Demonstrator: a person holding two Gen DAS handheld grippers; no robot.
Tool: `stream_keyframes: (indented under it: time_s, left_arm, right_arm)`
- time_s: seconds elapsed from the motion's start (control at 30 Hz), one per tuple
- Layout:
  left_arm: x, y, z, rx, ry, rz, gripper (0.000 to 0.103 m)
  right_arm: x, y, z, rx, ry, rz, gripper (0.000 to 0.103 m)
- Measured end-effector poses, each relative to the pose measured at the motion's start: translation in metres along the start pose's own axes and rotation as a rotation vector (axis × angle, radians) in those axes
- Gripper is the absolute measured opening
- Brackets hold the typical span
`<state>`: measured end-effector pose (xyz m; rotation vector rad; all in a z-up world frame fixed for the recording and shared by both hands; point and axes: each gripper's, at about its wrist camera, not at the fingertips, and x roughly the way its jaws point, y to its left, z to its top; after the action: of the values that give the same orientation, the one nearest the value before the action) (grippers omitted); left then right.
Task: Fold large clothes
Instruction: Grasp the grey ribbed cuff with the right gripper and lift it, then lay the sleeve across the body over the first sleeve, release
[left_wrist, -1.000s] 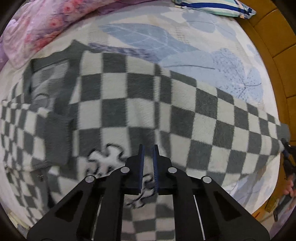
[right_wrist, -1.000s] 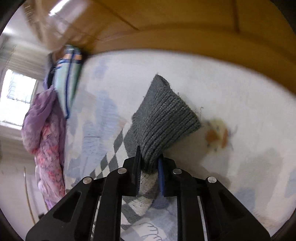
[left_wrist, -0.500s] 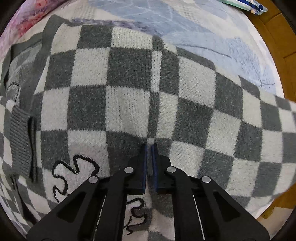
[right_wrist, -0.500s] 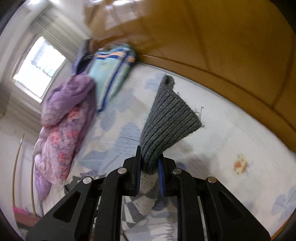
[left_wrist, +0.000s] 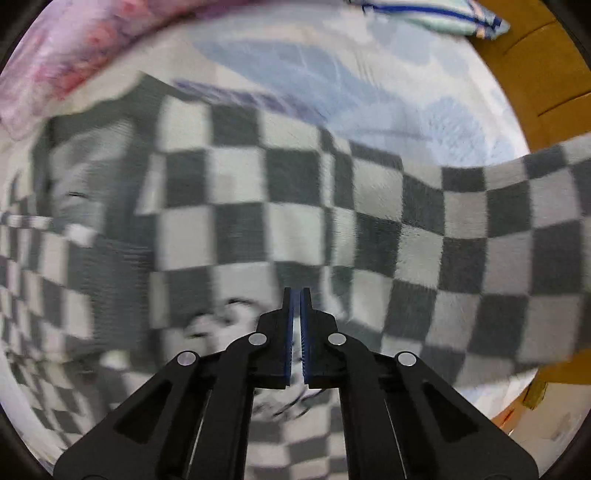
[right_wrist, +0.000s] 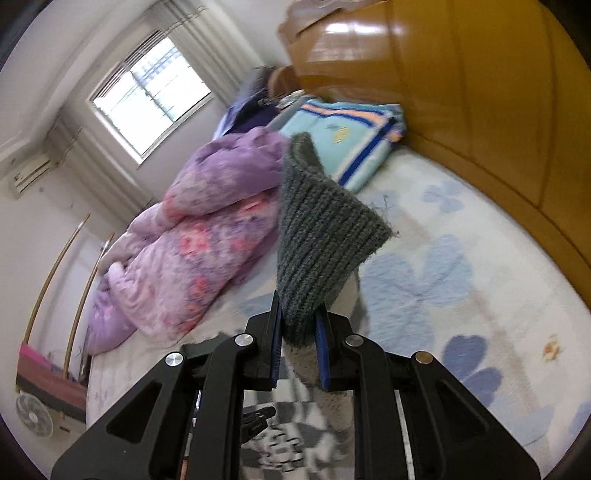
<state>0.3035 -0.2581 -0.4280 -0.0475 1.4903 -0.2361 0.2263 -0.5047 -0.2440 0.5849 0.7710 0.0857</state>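
A grey-and-white checkered knit sweater (left_wrist: 240, 206) lies spread on the bed, blurred by motion. Its right sleeve (left_wrist: 498, 229) is lifted and stretches up to the right. My left gripper (left_wrist: 297, 299) hovers just above the sweater's body with its jaws nearly closed and nothing visibly between them. My right gripper (right_wrist: 297, 321) is shut on the sleeve's grey ribbed cuff (right_wrist: 321, 236), held high above the bed. The checkered fabric (right_wrist: 295, 435) hangs below it.
A bedsheet with blue flowers (right_wrist: 436, 280) covers the bed. A purple floral quilt (right_wrist: 184, 251) is bunched at the far side. A folded striped blanket (right_wrist: 354, 133) lies by the wooden headboard (right_wrist: 498, 92). The headboard also shows in the left wrist view (left_wrist: 535, 55).
My right gripper has lifted the cuff well above the bed and tilted up toward the room. The sleeve now rises at the right of the left wrist view. My left gripper backed away from the sweater.
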Motion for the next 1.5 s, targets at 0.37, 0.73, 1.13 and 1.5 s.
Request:
stream_keyframes:
  time_s: [0.37, 0.73, 1.13, 1.5]
  left_arm:
    - [-0.145, 0.15, -0.04, -0.078, -0.165, 0.107, 0.005]
    - [-0.213, 0.302, -0.084, -0.214, -0.252, 0.206, 0.005]
    - [-0.161, 0.353, -0.104, -0.316, -0.171, 0.191, 0.01]
    - [-0.067, 0.289, -0.053, -0.207, -0.07, 0.122, 0.012]
  right_arm:
    - [0.06, 0.158, -0.064, -0.092, 0.138, 0.152, 0.015]
    - [0.174, 0.271, -0.19, -0.161, 0.413, 0.211, 0.015]
    - [0.23, 0.268, -0.252, -0.13, 0.676, 0.258, 0.085]
    - [0.185, 0.106, -0.169, -0.182, 0.465, -0.23, 0.037]
